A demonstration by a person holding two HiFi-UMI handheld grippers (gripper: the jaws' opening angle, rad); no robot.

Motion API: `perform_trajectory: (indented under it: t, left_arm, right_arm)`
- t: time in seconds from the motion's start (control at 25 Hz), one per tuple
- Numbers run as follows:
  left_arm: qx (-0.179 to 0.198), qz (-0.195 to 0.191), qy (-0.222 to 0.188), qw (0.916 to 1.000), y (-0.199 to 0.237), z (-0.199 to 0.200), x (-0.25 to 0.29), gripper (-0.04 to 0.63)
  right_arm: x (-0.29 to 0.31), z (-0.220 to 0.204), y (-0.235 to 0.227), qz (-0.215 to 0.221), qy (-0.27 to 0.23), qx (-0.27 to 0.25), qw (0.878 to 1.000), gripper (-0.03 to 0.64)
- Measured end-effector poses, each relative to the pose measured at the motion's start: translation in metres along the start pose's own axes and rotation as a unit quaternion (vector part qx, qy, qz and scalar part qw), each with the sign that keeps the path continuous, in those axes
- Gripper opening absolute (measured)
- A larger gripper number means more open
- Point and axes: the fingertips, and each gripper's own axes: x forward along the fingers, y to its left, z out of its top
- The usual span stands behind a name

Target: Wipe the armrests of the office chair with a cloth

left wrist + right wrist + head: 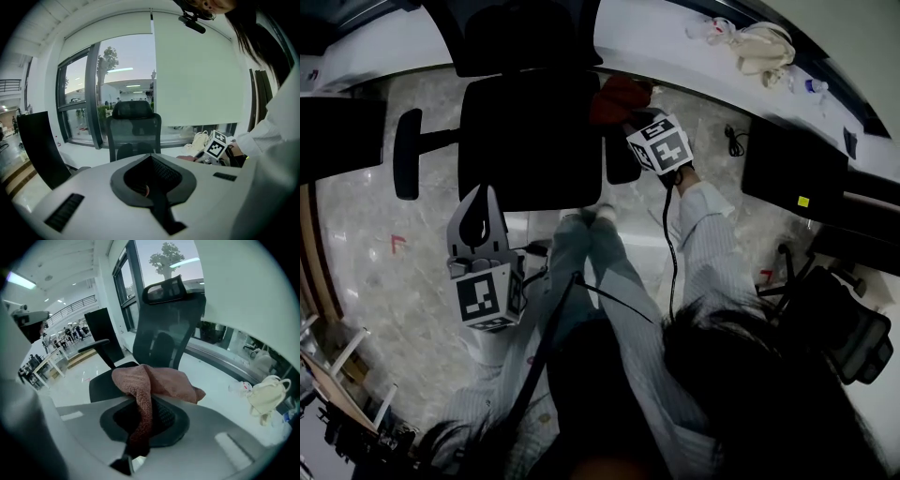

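Nearest me, my left gripper [478, 208] hangs short of the office chair's [530, 141] front edge, its jaws pressed together on nothing. Further on, my right gripper [631, 120] pinches the cloth [157, 380] by the armrest [622, 161] on the chair's right as I face it. I judge the wiping is only starting. Next I'd press the cloth flat and drag it along the pad. The other armrest [408, 153] is not yet done.

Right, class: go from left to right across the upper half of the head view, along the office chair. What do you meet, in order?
chair armrest → chair seat → red cloth, held in the right gripper → black panel with a yellow sticker
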Motion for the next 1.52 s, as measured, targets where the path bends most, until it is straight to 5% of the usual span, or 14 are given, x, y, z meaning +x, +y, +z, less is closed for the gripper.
perform_trajectory:
  t: [0.24,0.48,0.64,1.2,1.52]
  left_arm:
    - [0.007,-0.024,-0.003,0.9997,-0.02,0.006,0.004,0.003]
    - [0.01,-0.036,-0.005,0.9993,-0.036,0.009,0.004,0.003]
    - [0.008,-0.026,0.001,0.9996,-0.034,0.001,-0.002,0.003]
    - [-0.007,0.029,0.02,0.9994,0.008,-0.022,-0.021,0.003]
    - [-0.002,0.013,0.01,0.9999,0.002,-0.017,-0.02,0.003]
  right_arm:
    - [-0.053,-0.054,0.082,0.072,-0.002,-0.031,0.997,0.028]
    - [-0.076,-0.09,0.115,0.09,0.004,-0.043,0.995,0.028]
    - [-0.075,-0.077,0.104,0.101,-0.007,-0.027,0.995,0.028]
    - [0.025,0.025,-0.036,-0.034,-0.004,-0.002,0.999,0.028]
    - [-0.002,-0.005,0.008,-0.003,0.008,-0.02,1.0,0.026]
